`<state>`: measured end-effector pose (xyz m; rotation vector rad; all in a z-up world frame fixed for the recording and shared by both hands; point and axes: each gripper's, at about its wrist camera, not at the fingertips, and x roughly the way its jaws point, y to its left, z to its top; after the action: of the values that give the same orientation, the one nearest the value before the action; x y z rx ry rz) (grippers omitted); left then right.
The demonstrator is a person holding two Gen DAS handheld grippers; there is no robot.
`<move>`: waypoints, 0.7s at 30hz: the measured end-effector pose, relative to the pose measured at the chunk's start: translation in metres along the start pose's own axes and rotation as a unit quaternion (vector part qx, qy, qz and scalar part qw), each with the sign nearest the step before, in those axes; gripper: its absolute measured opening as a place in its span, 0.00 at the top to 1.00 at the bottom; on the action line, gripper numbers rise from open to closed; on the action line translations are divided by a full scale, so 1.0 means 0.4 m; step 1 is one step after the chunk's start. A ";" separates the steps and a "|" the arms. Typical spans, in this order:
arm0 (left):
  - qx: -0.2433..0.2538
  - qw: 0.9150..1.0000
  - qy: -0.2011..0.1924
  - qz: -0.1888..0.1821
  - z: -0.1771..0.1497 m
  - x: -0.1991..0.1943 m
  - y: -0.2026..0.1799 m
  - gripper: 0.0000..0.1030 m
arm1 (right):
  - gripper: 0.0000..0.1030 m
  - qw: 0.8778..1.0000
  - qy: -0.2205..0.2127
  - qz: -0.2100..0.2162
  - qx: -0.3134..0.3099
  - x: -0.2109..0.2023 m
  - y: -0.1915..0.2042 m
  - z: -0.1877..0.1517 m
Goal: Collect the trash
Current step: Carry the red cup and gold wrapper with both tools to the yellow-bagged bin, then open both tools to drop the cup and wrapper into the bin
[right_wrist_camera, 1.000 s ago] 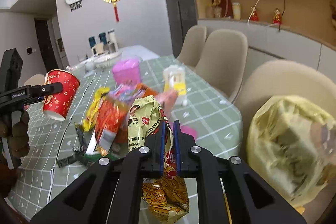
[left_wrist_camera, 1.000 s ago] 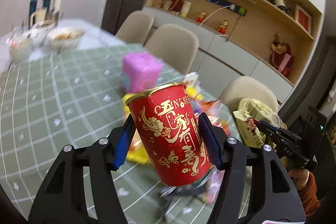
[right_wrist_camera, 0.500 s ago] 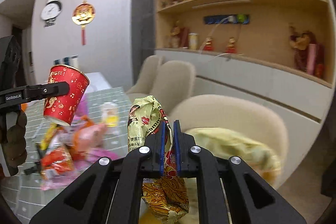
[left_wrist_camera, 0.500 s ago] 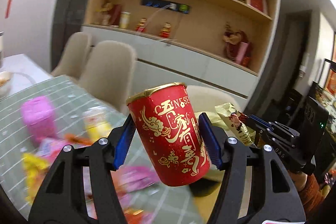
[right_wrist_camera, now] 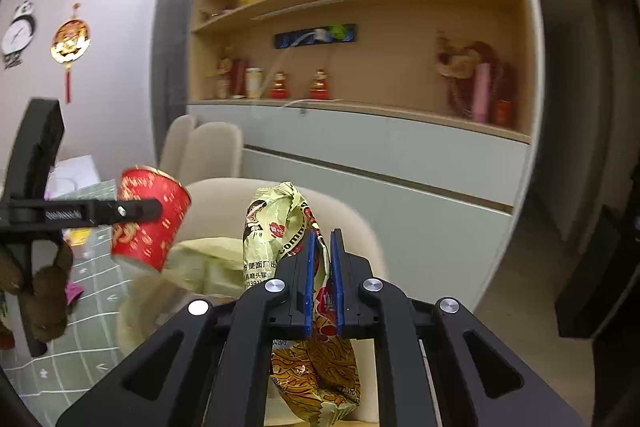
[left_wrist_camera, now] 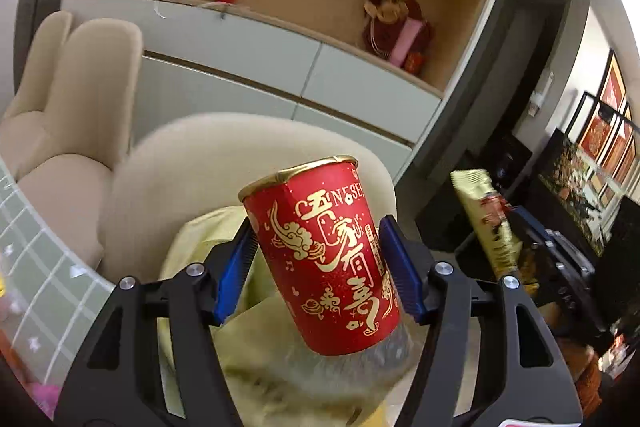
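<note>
A red paper cup (left_wrist_camera: 328, 267) with gold lettering is pinched between the blue pads of my left gripper (left_wrist_camera: 316, 227), tilted slightly, rim up. It hangs above a pale yellow-green trash bag (left_wrist_camera: 200, 247) lying on a beige chair (left_wrist_camera: 192, 163). My right gripper (right_wrist_camera: 322, 239) is shut on a crumpled green and yellow snack wrapper (right_wrist_camera: 276, 223), which sticks out above and below the pads. In the right wrist view the cup (right_wrist_camera: 152, 215) is to the left, over the bag (right_wrist_camera: 208, 267). The left wrist view shows the wrapper (left_wrist_camera: 484, 223) at right.
The green checked table (right_wrist_camera: 80, 327) with leftover wrappers lies at the lower left. More beige chairs (left_wrist_camera: 80, 87) stand along it. Behind is a white cabinet with wooden shelves (right_wrist_camera: 360, 131) of ornaments. A dark doorway opens at the far right.
Both grippers have swung right, away from the littered table toward the chair and the shelf wall, still holding the cup and the wrapper. The bag on the chair now lies under them.
</note>
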<state>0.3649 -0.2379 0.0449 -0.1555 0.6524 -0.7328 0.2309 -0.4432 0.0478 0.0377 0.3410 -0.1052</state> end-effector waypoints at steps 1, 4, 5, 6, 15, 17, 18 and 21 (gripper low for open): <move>0.010 1.000 0.004 0.002 0.001 0.025 -0.013 0.39 | 0.91 1.000 -0.001 -0.001 0.005 0.000 -0.011 -0.002; 0.032 0.999 0.028 -0.002 -0.001 0.076 -0.036 0.33 | 0.91 1.000 -0.005 0.008 0.013 0.012 -0.030 -0.001; 0.037 0.999 0.037 -0.014 -0.002 0.089 -0.038 0.31 | 0.91 1.000 -0.004 0.013 0.011 0.020 -0.027 0.001; 0.037 0.998 0.043 -0.017 -0.004 0.090 -0.038 0.28 | 0.91 1.000 -0.003 0.017 0.008 0.023 -0.019 0.004; 0.014 0.998 0.030 0.053 -0.024 -0.085 0.037 0.28 | 0.91 0.994 0.042 0.080 -0.068 0.179 0.148 0.049; 0.014 0.998 0.024 0.057 -0.035 -0.127 0.053 0.28 | 0.91 0.989 0.075 0.084 -0.092 0.243 0.189 0.047; 0.015 0.998 0.020 0.063 -0.044 -0.156 0.061 0.28 | 0.91 0.987 0.089 0.085 -0.099 0.268 0.202 0.043; 0.016 0.997 0.016 0.075 -0.068 -0.212 0.080 0.28 | 0.91 0.974 0.165 0.104 -0.116 0.346 0.239 0.005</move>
<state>0.3196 -0.1552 0.0544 -0.0643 0.6747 -0.6024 0.3717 -0.3618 0.0048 -0.1421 0.6780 0.1525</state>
